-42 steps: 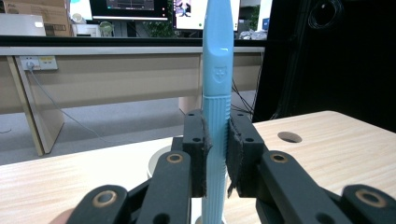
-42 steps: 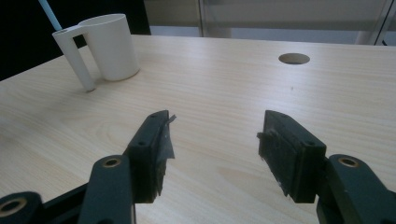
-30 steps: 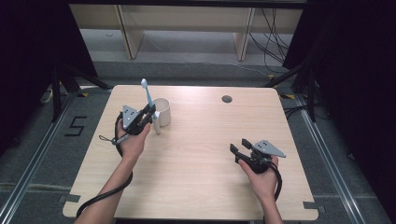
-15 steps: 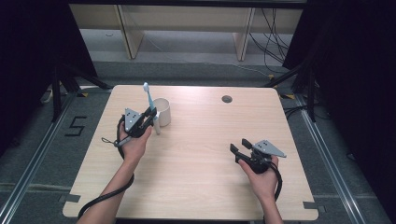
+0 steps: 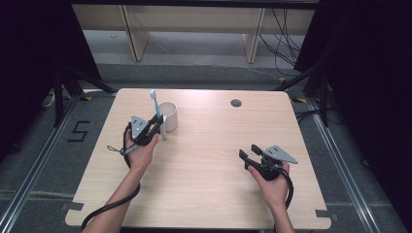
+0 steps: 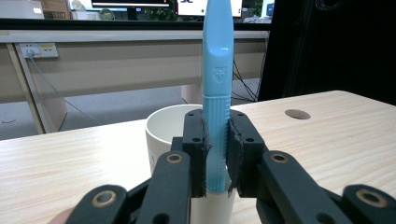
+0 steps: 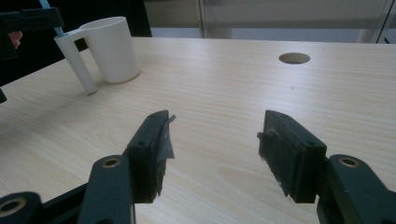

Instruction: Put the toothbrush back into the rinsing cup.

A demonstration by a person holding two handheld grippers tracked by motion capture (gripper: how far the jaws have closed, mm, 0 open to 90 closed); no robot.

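Observation:
My left gripper (image 5: 156, 121) is shut on a light-blue toothbrush (image 5: 153, 99), which it holds upright by the ribbed lower part of its handle (image 6: 217, 93). Right behind the toothbrush, on the table's far left, stands a white cup (image 5: 168, 115) (image 6: 166, 128). Its long handle (image 7: 77, 60) reaches down to the tabletop. At the near right of the table my right gripper (image 5: 247, 160) rests low, open, with nothing between its pads (image 7: 215, 140). From the right gripper view the cup (image 7: 112, 46) is at the far left.
The light wooden table (image 5: 204, 160) has a round cable hole (image 5: 236, 103) near its far edge. Beyond the table are shelf legs and cables on a grey floor. Bare wood lies between the two grippers.
The left gripper with the toothbrush has shifted slightly to the right and toward the near side, staying beside the cup. The right gripper has not moved.

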